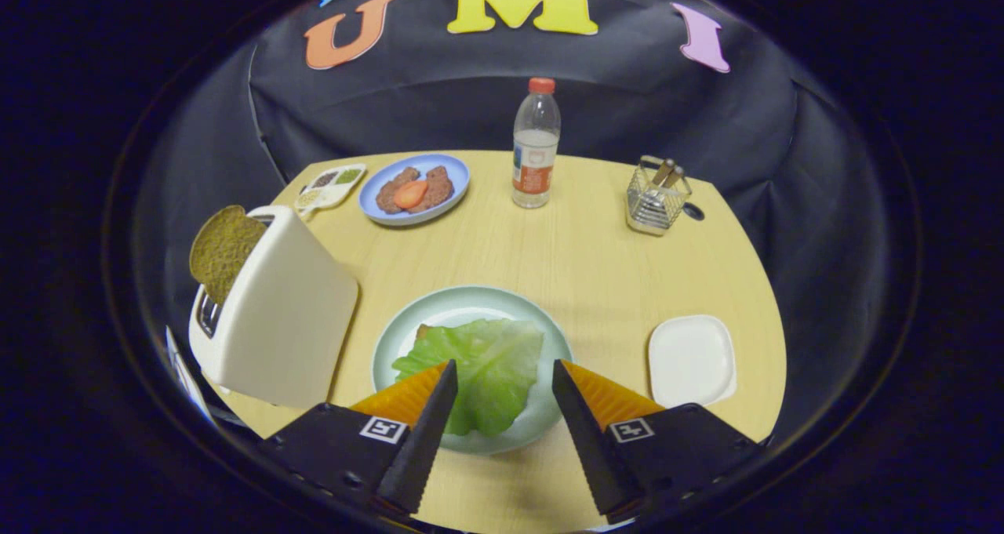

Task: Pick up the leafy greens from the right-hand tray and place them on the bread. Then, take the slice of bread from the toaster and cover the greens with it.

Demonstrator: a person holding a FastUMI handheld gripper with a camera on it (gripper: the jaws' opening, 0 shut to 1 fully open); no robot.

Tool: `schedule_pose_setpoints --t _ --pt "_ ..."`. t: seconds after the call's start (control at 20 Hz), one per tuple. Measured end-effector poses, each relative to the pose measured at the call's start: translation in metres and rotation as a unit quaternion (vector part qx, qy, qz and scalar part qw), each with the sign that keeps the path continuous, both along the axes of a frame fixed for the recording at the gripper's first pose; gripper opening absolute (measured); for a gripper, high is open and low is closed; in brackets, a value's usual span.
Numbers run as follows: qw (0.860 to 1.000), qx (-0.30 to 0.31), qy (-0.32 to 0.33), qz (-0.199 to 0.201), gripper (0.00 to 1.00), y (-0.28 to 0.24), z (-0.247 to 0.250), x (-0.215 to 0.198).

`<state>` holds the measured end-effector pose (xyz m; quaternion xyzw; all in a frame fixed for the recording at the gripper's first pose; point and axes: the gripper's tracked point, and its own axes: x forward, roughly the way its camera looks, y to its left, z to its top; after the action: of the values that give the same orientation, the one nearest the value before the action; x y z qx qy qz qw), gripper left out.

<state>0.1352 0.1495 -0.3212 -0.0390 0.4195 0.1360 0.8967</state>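
A green lettuce leaf (482, 369) lies on the pale green plate (471, 300), covering the bread beneath it, of which only a brown corner (424, 332) peeks out. My gripper (503, 377) is open just above the near part of the leaf, one finger on each side, gripping nothing. A brown slice of bread (223, 250) sticks up out of the white toaster (286, 314), which stands to the left of the plate. The small white tray (692, 359) to the right of the plate is bare.
Farther back on the wooden table stand a water bottle (536, 146), a blue plate (375, 185) with meat patties and a tomato slice, a small condiment dish (329, 185), and a wire holder (655, 197) with utensils.
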Motion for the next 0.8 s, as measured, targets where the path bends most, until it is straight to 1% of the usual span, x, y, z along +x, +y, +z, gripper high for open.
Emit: schedule_pose_setpoints --t 0.1,0.15,0.3,0.4,0.5,0.7,0.8 --pt "0.999 -0.004 -0.034 -0.006 0.82 -0.002 0.022 -0.005" --pt "0.999 0.005 -0.049 -0.009 0.82 0.002 0.034 -0.009" --pt "0.996 0.032 -0.082 -0.014 0.93 0.02 0.066 -0.021" --pt "0.993 0.041 -0.107 -0.022 0.94 0.03 0.08 -0.025" --pt "0.992 0.044 -0.118 -0.021 0.93 0.044 0.092 -0.031" --pt "0.99 0.056 -0.131 -0.001 0.93 0.081 0.116 -0.036" --pt "0.989 0.055 -0.136 0.007 0.95 0.098 0.128 -0.037"
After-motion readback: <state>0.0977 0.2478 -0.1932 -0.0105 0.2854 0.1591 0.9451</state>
